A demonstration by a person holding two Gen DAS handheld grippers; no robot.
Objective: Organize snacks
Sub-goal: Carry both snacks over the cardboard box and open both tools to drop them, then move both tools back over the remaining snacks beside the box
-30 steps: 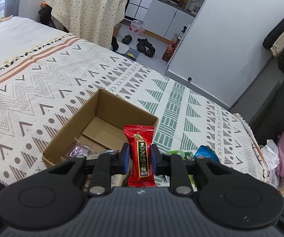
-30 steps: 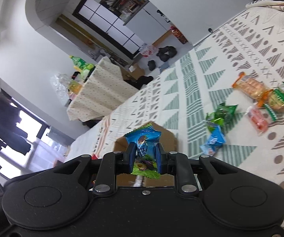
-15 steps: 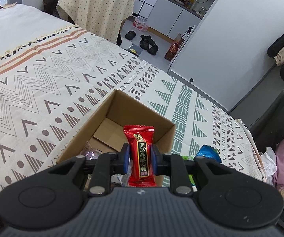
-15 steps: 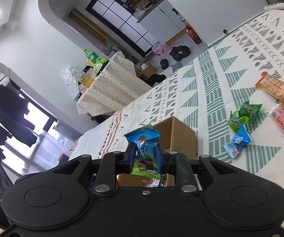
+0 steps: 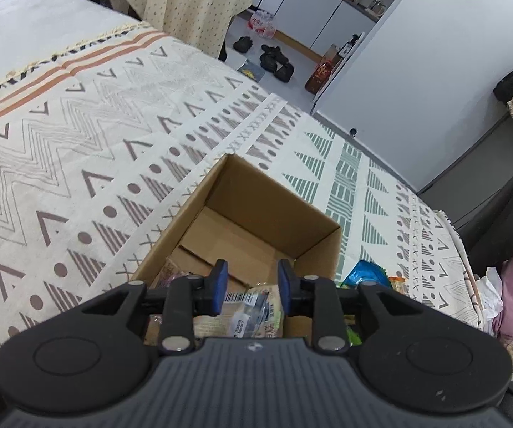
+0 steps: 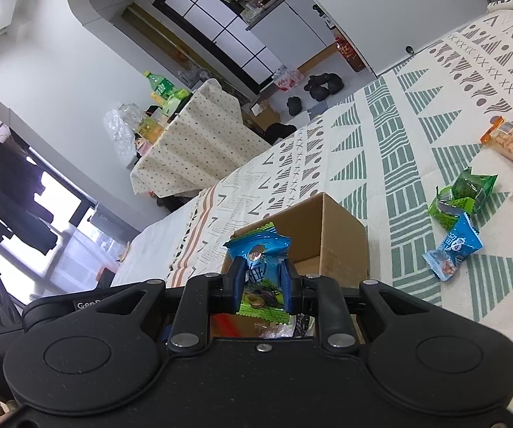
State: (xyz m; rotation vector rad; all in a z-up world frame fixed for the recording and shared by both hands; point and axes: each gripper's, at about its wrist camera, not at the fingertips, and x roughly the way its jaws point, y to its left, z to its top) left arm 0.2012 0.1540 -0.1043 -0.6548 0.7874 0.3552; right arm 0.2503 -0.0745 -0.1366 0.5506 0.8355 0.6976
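- The left gripper (image 5: 250, 287), which pinched a red packet half a second ago, now has its fingers spread apart with nothing between them; it hangs over the box (image 5: 322, 221).
- The red packet is gone from the jaws. A patch of red (image 6: 225, 322) shows low in the right wrist view, under the right gripper (image 6: 263, 287); I judge that this is the packet, dropped into the box, though the view is too tight to be sure.
- That would make one more snack put away, with the left hand free for another.
- The right gripper stays clenched on a blue packet (image 6: 258, 248) and has come closer to the box, whose near corner now rises just behind the packet. Its release looks like the next step.
- Snacks not yet sorted lie on the blanket (image 6: 392, 164) to the right of the box: a blue bag (image 6: 456, 249), two green bags (image 6: 465, 194), an orange cracker pack (image 6: 511, 142).
- Writing: the casing at the left edge of the right wrist view reads "DAS", "Data Acquisition System", and "Gen" on a label cut off by the gripper.
- The blue packet carries a large Chinese character, half hidden by the fingers. A barcode label (image 5: 240, 297) shows on a packet in the box; its print is too small to read.
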